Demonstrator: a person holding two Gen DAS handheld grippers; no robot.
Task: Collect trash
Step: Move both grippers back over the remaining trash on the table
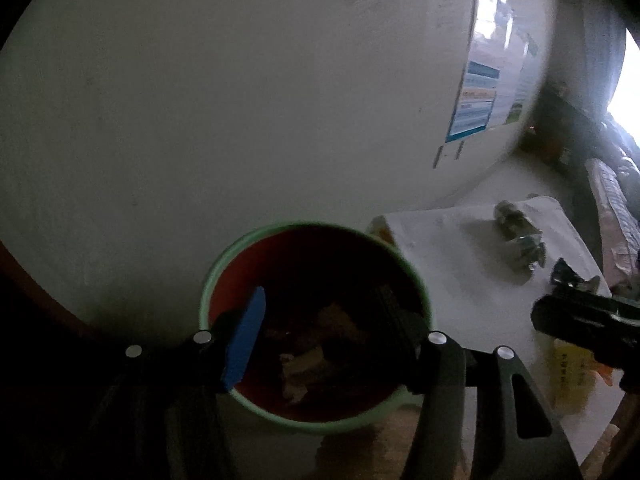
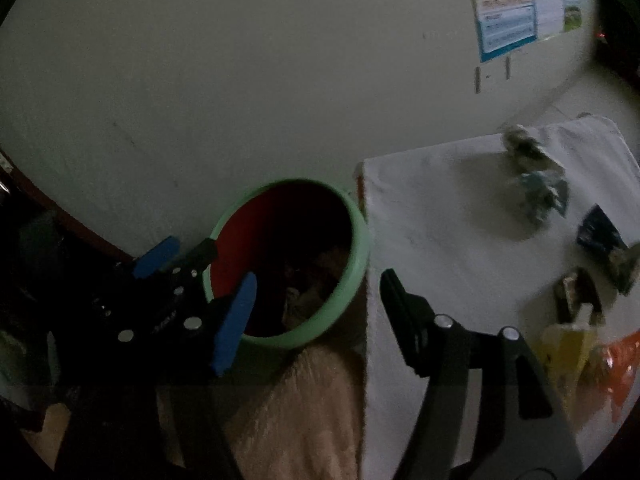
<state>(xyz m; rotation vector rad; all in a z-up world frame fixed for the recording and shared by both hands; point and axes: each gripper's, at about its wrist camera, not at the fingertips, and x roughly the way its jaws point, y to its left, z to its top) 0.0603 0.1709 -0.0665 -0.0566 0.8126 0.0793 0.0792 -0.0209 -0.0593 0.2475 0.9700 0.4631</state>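
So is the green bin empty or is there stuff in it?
Not empty. The green bin holds crumpled scraps at its bottom, seen in both views. It is far from full; the red inner wall shows above them.

- Bin (image 1: pixel 316 326): mint-green rim and outer wall, red-orange inside, shading to near black at the bottom; tan and brownish scraps (image 1: pixel 298 372) within.
- Left gripper (image 1: pixel 320 328): black body, one blue finger pad (image 1: pixel 244 340), silver round rivets.
- Right gripper (image 2: pixel 316 304): black body, blue pad (image 2: pixel 234 324), silver rivets.
- Cloth (image 2: pixel 448 216): plain white.
- Crumpled wrapper (image 2: pixel 536 176): grey-green, mottled with pale flecks.
- Small packet (image 2: pixel 600 232): dark blue.
- Wrapper (image 2: pixel 568 344): yellow.
- Wrapper (image 2: pixel 620 368): bright orange.
- Wall (image 1: pixel 240 100): off-white, unpatterned.
- Poster (image 2: pixel 516 4): white ground, blue and orange bands, a green patch at one corner.
- Surface (image 2: pixel 304 412) beneath bin: light tan.
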